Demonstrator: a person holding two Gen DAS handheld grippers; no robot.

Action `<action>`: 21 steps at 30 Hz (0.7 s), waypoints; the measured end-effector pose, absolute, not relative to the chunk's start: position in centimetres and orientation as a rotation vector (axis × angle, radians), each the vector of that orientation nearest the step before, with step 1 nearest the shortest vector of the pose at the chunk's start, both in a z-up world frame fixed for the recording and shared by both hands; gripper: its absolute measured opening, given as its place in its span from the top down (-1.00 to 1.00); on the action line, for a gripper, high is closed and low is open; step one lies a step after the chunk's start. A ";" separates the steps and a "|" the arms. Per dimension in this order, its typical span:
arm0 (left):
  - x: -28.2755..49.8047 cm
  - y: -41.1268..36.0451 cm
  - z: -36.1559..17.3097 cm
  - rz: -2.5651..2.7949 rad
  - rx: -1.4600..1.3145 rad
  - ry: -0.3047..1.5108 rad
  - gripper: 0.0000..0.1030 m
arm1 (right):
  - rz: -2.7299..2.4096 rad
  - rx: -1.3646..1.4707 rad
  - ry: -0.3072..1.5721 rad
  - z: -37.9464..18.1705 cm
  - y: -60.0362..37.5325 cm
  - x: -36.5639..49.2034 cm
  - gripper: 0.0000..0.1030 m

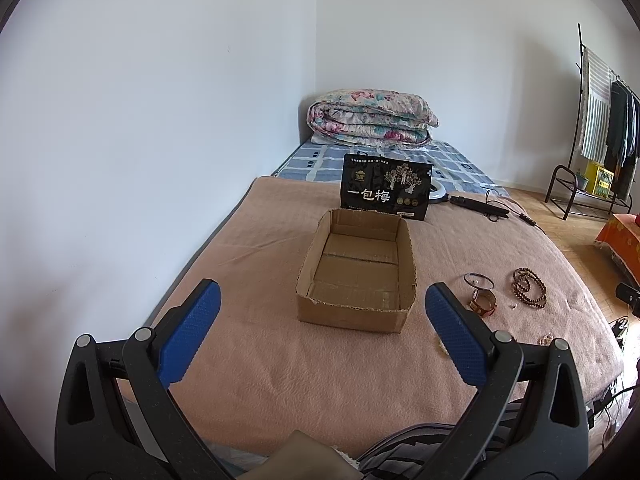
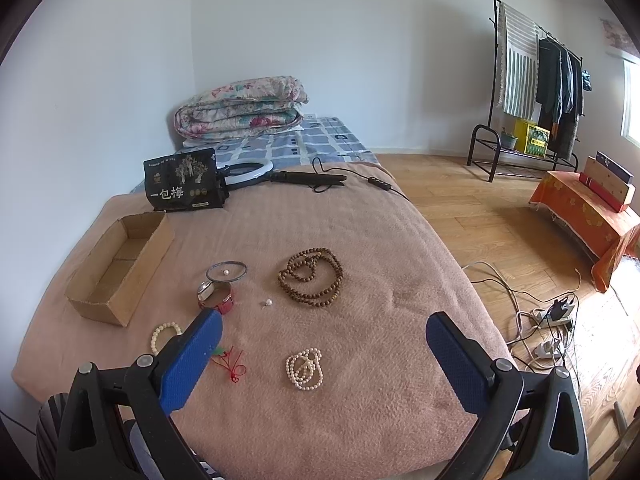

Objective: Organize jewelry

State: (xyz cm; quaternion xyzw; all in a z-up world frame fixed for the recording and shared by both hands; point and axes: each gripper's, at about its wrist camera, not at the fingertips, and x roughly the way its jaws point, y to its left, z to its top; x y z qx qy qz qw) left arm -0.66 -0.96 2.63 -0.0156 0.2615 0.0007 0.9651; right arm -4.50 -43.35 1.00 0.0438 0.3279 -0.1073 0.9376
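- While both pairs of blue-padded fingers are spread wide and empty, the left gripper (image 1: 322,334) faces an empty brown cardboard box (image 1: 356,270).
- Right gripper (image 2: 324,364) hovers over a white pearl necklace (image 2: 305,368) on the pink blanket-covered bed (image 2: 380,420).
- Risk: loose strands may slip or snag the nearby red cord (image 2: 232,364).

blanket: fuzzy matt pink cloth blanket (image 2: 360,240)
box: rough brown cardboard box (image 1: 356,272)
beads: smooth brown wooden bead string (image 2: 311,277)
pads: textured blue gripper pads (image 2: 192,364)
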 end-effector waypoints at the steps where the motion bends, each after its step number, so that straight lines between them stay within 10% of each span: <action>1: -0.7 -1.0 2.6 0.002 -0.030 0.529 -1.00 | -0.219 0.090 0.670 1.0 -43.4 -4.5 -1.00; 21: -0.1 -1.5 2.6 -0.016 -0.016 0.547 -1.00 | -0.238 0.088 0.676 0.7 -44.0 -4.3 -1.00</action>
